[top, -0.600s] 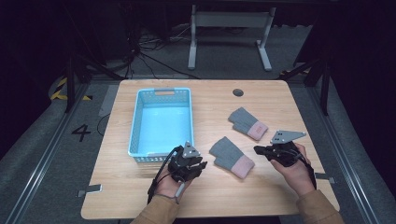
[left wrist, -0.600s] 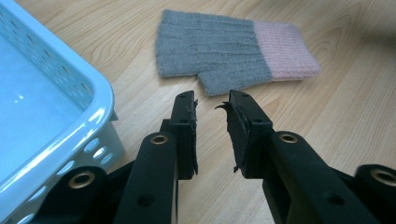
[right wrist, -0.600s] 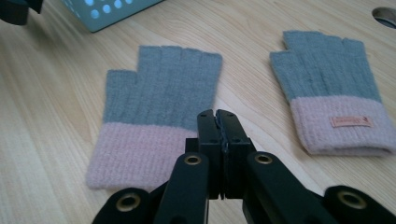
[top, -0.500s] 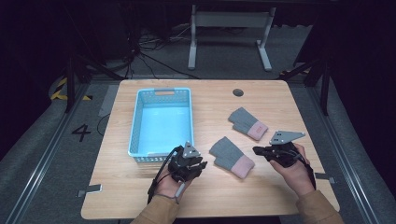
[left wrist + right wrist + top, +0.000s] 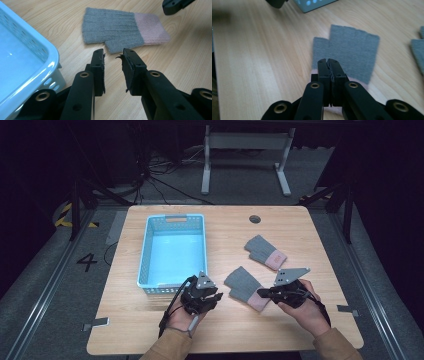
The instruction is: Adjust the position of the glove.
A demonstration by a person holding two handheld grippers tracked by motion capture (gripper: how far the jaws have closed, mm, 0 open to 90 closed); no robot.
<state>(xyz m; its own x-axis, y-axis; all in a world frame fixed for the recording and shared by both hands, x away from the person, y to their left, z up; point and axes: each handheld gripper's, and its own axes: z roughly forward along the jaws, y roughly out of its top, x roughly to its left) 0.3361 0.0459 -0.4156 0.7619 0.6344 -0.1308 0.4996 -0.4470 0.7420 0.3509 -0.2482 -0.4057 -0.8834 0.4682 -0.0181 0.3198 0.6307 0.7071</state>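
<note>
A light-blue perforated basket (image 5: 172, 251) stands empty on the left half of the wooden tabletop (image 5: 320, 232). A second grey glove with a pink cuff (image 5: 265, 252) lies flat, far right. A dark round hole (image 5: 255, 219) sits near the far edge.

Grey gloves (image 5: 244, 285) with pink cuffs, light blue basket (image 5: 145, 255), black hand-held grippers.

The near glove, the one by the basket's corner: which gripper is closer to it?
Right. The right gripper sits shut over the near glove's pink cuff; the left gripper stands open just short of its thumb.
</note>
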